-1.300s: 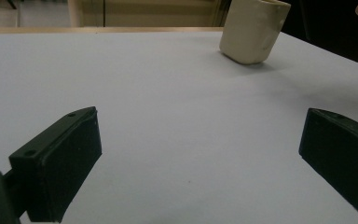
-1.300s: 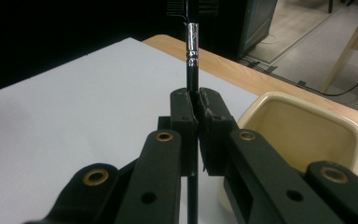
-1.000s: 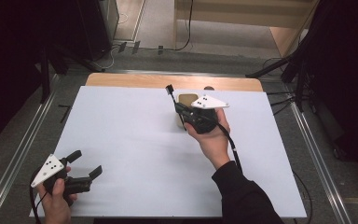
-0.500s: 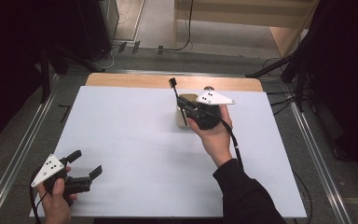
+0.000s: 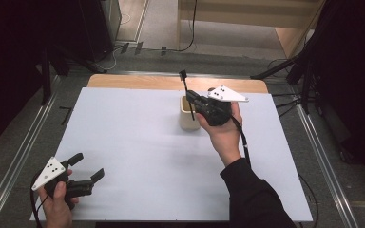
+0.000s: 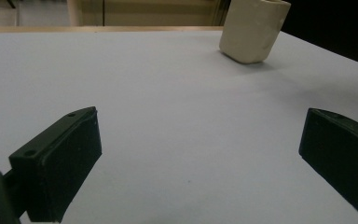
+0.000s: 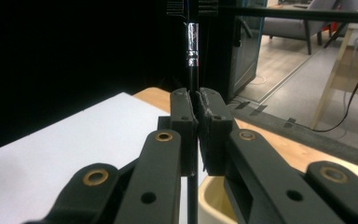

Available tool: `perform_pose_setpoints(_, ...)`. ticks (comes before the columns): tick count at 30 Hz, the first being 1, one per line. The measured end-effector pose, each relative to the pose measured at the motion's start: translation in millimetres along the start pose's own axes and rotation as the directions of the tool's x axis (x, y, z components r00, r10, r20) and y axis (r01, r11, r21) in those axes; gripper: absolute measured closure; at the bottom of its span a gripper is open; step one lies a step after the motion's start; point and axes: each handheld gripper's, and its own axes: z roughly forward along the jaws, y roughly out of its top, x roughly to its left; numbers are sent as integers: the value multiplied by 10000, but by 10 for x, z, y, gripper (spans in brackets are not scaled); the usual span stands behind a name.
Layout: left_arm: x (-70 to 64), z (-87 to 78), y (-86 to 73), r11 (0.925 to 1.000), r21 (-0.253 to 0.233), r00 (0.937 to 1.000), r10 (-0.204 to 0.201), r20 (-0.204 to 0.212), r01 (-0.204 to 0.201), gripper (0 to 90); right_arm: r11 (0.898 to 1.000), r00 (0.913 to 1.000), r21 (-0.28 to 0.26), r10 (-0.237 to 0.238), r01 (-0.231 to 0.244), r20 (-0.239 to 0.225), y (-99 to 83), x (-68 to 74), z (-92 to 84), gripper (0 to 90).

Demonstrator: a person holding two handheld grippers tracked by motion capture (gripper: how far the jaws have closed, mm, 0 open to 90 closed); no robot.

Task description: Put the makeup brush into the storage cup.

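We see no legible writing. A matte white surface point(image 5: 138, 142) bears a smooth, rounded cream cup point(image 5: 188, 115). Our right gripper point(image 5: 193, 102) clamps its jaws on a thin black brush point(image 5: 186, 90) standing in that cup; our left gripper point(image 5: 88, 166) rests wide open, empty.

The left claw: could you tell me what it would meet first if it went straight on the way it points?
Probably the cream cup; it stands ahead of the open left claw, slightly right of centre, so it might just pass beside it. Bare table lies between.
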Motion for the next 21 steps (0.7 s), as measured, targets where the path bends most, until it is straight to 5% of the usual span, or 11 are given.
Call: perform_pose_setpoints(21,4,-3,-1,10000,7,10000,-2,-6,2,0,9981,9979,-593,178,-141,629,212,-212,100,870)
